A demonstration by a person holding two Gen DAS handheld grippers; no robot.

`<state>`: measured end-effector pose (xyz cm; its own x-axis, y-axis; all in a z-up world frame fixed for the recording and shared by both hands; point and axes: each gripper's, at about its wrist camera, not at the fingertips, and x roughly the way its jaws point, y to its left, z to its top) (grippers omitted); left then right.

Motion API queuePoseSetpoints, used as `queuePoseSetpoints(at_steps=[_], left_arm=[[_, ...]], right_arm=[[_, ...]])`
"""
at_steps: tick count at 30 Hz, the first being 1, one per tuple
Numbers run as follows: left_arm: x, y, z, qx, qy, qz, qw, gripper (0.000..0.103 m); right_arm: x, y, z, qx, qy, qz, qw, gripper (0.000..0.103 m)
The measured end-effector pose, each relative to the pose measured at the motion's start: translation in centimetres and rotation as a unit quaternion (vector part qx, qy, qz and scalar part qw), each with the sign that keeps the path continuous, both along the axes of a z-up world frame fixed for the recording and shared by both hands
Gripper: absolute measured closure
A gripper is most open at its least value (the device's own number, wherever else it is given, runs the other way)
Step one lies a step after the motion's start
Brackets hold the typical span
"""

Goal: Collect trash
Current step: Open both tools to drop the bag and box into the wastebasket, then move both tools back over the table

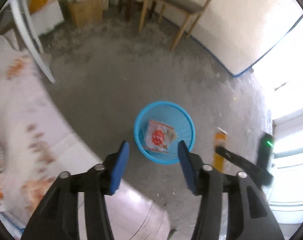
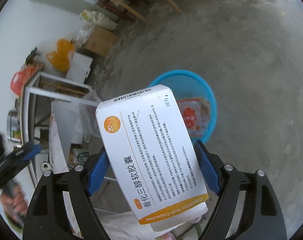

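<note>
One wrapper already lies inside the blue basket on the floor. The right gripper carries a white medicine box, jaws pinching its sides, above and just short of the basket. The left gripper hangs with jaws spread, holding nothing. Next, I reckon, the box must travel over the rim before the jaws part.
</note>
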<state>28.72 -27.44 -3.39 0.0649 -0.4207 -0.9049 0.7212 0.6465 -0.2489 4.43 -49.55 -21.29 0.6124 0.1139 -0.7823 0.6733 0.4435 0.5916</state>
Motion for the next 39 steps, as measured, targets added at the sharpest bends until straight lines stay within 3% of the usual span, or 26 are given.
queuePoseSetpoints(at_steps=[5,8,11,18,24,31,39], left_arm=[[-0.1,7.3,4.7,-0.029,-0.032,0.030,0.9986,0.036],[-0.3,11.9,6.3,-0.037,-0.044,0.051,0.9971,0.031],[-0.8,16.2,7.2,-0.048,-0.053,0.074,0.9946,0.030],[-1.1,23.1,8.1,-0.081,-0.057,0.131,0.9864,0.028],[-1.6,27.2,8.8,-0.108,-0.065,0.180,0.9756,0.026],[-3.1,31.0,8.1,-0.106,-0.076,0.209,0.9692,0.024],[-4.1,35.8,6.4,-0.112,-0.075,0.266,0.9545,0.023]], right_arm=[[6.2,0.0,-1.8,-0.058,0.026,0.039,0.997,0.015],[7.5,0.3,-3.3,-0.053,0.040,0.050,0.996,0.015],[6.6,0.6,-3.7,-0.030,0.025,0.044,0.998,0.015],[2.8,2.3,-1.2,-0.023,-0.010,0.039,0.999,0.015],[1.4,5.3,3.8,-0.055,-0.050,0.074,0.994,0.015],[3.2,12.2,10.6,-0.107,-0.127,0.184,0.969,0.015],[7.8,20.8,13.0,-0.102,-0.166,0.313,0.930,0.015]])
